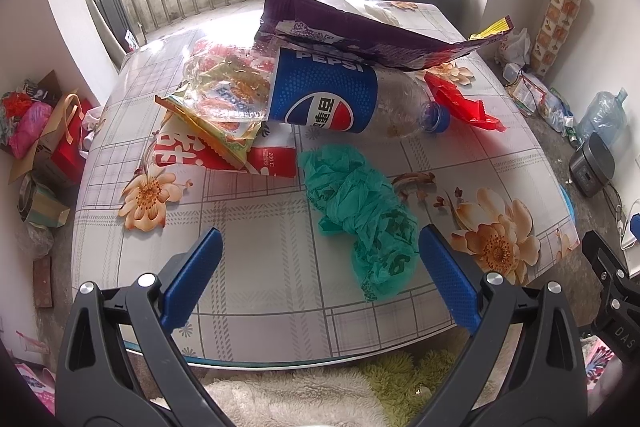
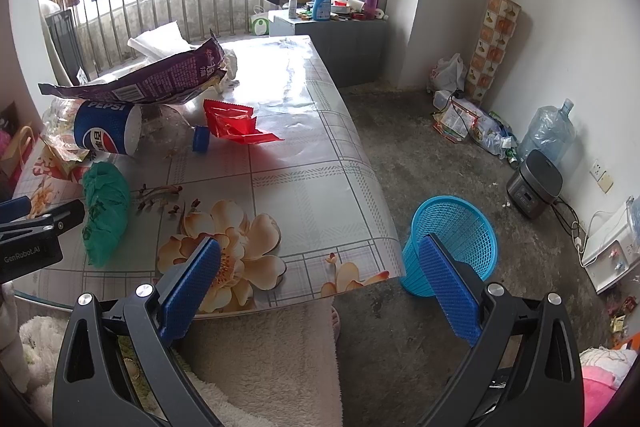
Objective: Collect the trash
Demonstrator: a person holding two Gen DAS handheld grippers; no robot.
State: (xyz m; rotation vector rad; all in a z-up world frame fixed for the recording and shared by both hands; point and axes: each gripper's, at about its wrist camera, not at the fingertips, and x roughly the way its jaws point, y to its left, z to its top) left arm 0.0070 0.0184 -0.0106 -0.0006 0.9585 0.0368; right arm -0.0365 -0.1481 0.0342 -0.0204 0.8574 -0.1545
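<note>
Trash lies on the flowered table (image 1: 256,267): a crumpled green plastic bag (image 1: 360,211) nearest me, a Pepsi bottle (image 1: 332,95) on its side, a purple snack bag (image 1: 360,31) over it, a red wrapper (image 1: 460,103), yellow noodle wrappers (image 1: 224,107) and a red-white carton (image 1: 240,155). My left gripper (image 1: 320,247) is open and empty, just short of the green bag (image 2: 106,211). My right gripper (image 2: 320,259) is open and empty over the table's near right corner. A blue mesh wastebasket (image 2: 460,227) stands on the floor right of the table.
A rice cooker (image 2: 534,185) and a water jug (image 2: 548,131) stand by the right wall with floor litter. A cluttered grey cabinet (image 2: 332,35) is behind the table. Bags and boxes (image 1: 44,135) pile left of the table. My fluffy-clothed lap is below.
</note>
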